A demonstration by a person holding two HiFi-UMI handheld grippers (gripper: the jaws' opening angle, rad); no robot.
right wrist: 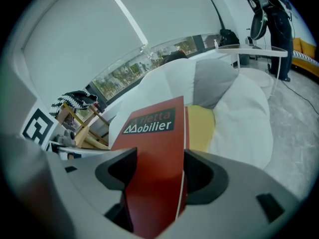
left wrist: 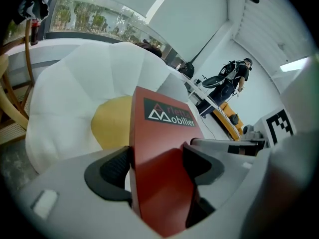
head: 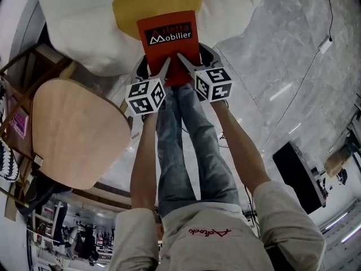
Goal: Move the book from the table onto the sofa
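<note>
A red book (head: 168, 43) with a dark "Mobilier" label is held in the air between both grippers, its far end over the sofa's yellow centre cushion (head: 158, 1). My left gripper (head: 162, 70) is shut on the book's near left corner, my right gripper (head: 185, 62) on its near right corner. In the left gripper view the book (left wrist: 159, 168) fills the gap between the jaws of the left gripper (left wrist: 157, 171), and the right gripper (right wrist: 155, 173) clamps the book (right wrist: 152, 163) the same way. The white egg-shaped sofa (head: 84, 33) lies just ahead.
A round pale wooden table (head: 73, 131) stands at my left, with a wooden chair frame (head: 22, 78) behind it. The floor (head: 282, 66) is grey marble with a cable across it. A person with a backpack (left wrist: 232, 78) stands far off by a desk.
</note>
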